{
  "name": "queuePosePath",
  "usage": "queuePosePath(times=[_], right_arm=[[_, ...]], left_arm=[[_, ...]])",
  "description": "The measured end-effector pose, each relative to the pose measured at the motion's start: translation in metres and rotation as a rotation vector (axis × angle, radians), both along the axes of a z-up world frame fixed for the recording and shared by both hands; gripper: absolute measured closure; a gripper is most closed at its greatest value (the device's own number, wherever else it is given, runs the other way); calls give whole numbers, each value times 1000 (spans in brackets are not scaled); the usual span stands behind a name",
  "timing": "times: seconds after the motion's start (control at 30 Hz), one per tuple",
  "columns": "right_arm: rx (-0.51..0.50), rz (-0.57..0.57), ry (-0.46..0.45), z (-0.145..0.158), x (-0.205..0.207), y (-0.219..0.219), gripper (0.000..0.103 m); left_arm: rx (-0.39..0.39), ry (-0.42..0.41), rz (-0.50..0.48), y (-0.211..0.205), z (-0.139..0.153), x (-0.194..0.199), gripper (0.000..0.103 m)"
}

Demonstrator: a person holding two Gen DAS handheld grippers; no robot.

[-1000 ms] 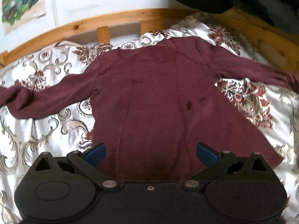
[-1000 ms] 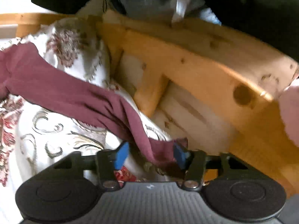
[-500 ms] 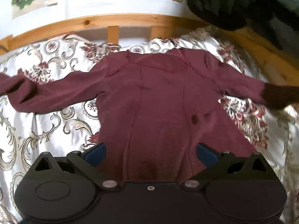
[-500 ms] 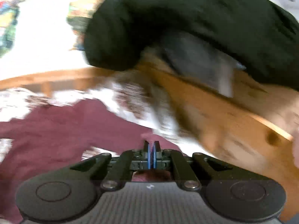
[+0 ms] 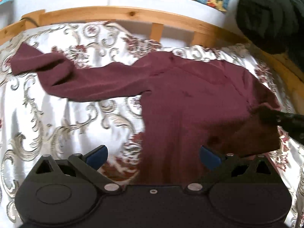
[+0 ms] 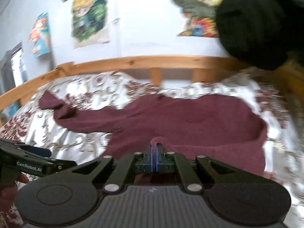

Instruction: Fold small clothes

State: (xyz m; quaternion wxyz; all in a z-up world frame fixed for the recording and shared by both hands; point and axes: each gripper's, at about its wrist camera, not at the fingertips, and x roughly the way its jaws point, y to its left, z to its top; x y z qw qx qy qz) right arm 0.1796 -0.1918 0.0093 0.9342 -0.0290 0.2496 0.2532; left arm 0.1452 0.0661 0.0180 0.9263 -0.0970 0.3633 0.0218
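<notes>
the maroon top [image 5: 190,102] lies spread on the patterned bedspread [image 5: 57,114] of a bed with a wooden frame [image 5: 133,16], its body toward the right of the bed. one long sleeve [image 5: 79,83] stretches out flat to the left, its cuff crumpled near the bedspread's far left edge. the other sleeve is lifted and drawn inward across the body.

the right gripper [image 6: 154,158] points down at a slant over the top, its blue fingers [image 6: 152,159] pressed together with a pinch of maroon sleeve cloth clamped between them, a small loop of fabric bulging above the tips. in the left wrist view its black tip [image 5: 281,117] comes in from the right edge with the sleeve hanging folded under it.

the left gripper [image 5: 153,157] tilts down over the top's lower hem and the bedspread beside it, its fingers [image 5: 97,153] wide apart with nothing between them. a hand [image 6: 9,188] grips its handle at the right view's lower left.
</notes>
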Motion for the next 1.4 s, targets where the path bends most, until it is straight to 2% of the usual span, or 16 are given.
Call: queuePosePath(times=[0.17,0.27,0.3,0.33,0.5,0.53,0.67,0.8,0.97,1.03,1.13,1.17,1.2,1.27,1.3,1.4], right_arm=[[17,82,50,-21,12,39,99],[62,135,108,-35,17,44,91],[76,149,121,-38,17,44,80],[92,166,133,-41,16,42,59],[154,209,143,-47,9,16,25],[159,198,136,-48,7,6,17],[126,87,101,-52,14,-43,11],[42,-114,64,-58,43,-82,5],[-28,-246,-21,-61,102,-117,6],[-30,-260,-27,-62,129,-123,8],[-20,-273,-9,-66,163,-129,14],[-15,-283,0,-68,174,-132,17],[-4,-290,13,-71,184,-135,26],[33,-304,61,-76,199,-143,54],[50,-310,80,-77,203,-147,93],[96,-329,46,-70,203,-157,96]], left_arm=[[-3,0,28,19,-5,-1,1],[-5,-1,39,28,-8,-3,1],[-8,-3,42,31,-9,-3,1],[-13,-5,46,33,-9,-3,1],[-86,-30,27,43,-11,-1,1],[-114,-40,6,44,-11,0,1],[-214,-90,-115,44,-13,3,1],[-248,-16,-182,32,-30,24,1],[-302,-10,-257,11,-39,41,2],[-291,16,-256,1,-41,52,12],[-294,64,-228,-5,-45,67,45],[-311,79,-224,-5,-47,70,73],[-341,100,-219,-4,-51,74,99],[-428,120,-207,3,-56,76,99],[-475,112,-212,7,-56,74,99],[-555,120,-236,13,-52,69,99]])
